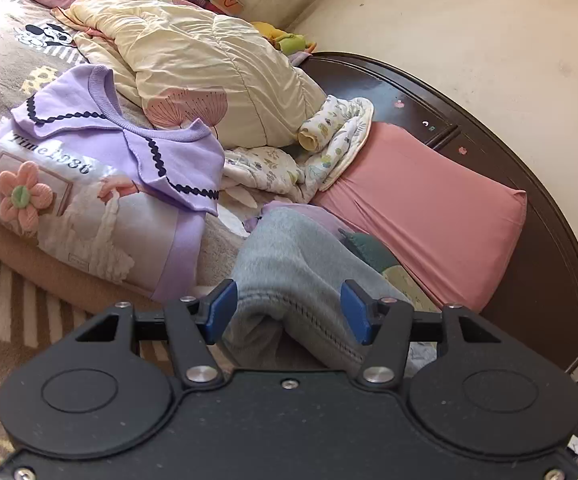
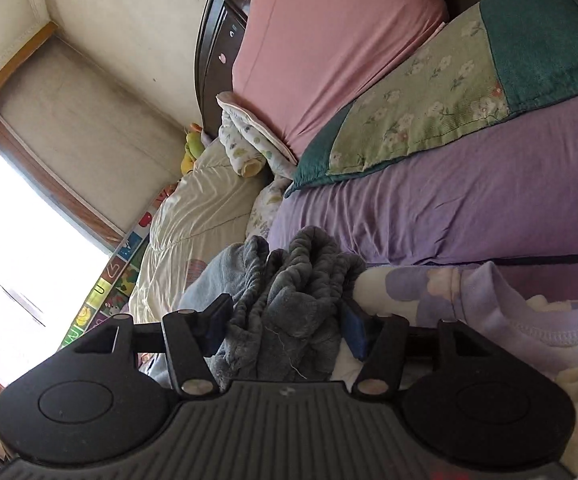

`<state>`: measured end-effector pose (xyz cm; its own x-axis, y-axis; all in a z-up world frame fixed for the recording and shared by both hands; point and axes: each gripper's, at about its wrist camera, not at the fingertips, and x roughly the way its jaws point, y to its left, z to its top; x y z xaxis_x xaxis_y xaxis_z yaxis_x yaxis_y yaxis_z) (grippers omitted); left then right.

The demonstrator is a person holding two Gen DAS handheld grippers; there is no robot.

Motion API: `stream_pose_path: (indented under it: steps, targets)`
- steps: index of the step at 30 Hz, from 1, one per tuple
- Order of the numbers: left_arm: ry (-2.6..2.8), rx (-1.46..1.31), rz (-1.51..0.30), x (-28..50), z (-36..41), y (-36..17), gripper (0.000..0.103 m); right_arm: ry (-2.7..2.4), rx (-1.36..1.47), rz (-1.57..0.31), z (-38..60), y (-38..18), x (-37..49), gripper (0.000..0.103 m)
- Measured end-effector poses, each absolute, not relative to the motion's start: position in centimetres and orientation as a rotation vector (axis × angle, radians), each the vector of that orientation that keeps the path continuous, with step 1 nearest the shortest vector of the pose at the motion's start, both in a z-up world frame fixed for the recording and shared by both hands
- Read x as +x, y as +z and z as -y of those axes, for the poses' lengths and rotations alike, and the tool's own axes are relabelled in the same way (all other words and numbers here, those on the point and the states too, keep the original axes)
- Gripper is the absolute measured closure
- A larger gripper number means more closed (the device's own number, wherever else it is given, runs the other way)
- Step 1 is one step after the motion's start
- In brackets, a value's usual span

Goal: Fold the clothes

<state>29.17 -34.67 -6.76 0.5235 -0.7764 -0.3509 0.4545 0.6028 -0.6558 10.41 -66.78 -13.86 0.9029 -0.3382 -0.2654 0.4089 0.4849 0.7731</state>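
Both grippers, left [image 1: 289, 312] and right [image 2: 287, 330], have their jaws apart, straddling the grey garment [image 1: 289, 268] bunched on the bed. A lilac top [image 1: 89, 184] lies just beside it, a pink pillow [image 1: 421, 208] and cream duvet [image 1: 193, 72] beyond, crowding it.

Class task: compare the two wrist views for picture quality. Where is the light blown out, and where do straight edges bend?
Right wrist view: the window is blown out to white, so the right gripper and the grey garment look dim. Left wrist view: even daylight, no glare; the dark headboard bows into an arc from the fisheye lens, and the corners go black.
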Motion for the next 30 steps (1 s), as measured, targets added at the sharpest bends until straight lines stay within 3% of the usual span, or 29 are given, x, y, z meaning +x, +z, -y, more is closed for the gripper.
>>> stream_pose_path:
  steps: [3, 7, 11, 16, 19, 21, 30]
  targets:
    - [-0.780, -0.508, -0.688, 26.6, 31.8, -6.4, 0.039, -0.437, 0.882, -0.043, 65.4, -11.7, 9.1, 0.028]
    - [-0.733, -0.490, -0.722, 22.6, 27.3, -6.9, 0.035, -0.381, 0.802, -0.051, 62.2, -9.8, 6.7, 0.026]
    - [-0.667, -0.472, -0.754, 18.5, 22.5, -7.3, 0.023, -0.279, 0.762, -0.142, 57.2, -9.1, 4.1, 0.019]
    - [-0.508, -0.376, -0.789, 12.9, 15.5, -7.7, 0.018, -0.123, 0.764, -0.281, 49.1, -9.4, 1.4, 0.010]
    - [-0.374, -0.301, -0.780, 9.9, 11.6, -7.4, 0.004, -0.057, 0.785, -0.357, 44.7, -9.7, 0.4, 0.004]
    - [-0.277, -0.255, -0.752, 7.9, 9.2, -6.8, 0.003, -0.008, 0.785, -0.411, 42.1, -9.8, -0.1, 0.001]
    - [-0.014, -0.091, -0.721, 0.2, 2.5, -5.5, 0.000, 0.204, 0.613, -0.619, 30.1, -7.4, -0.9, 0.000]
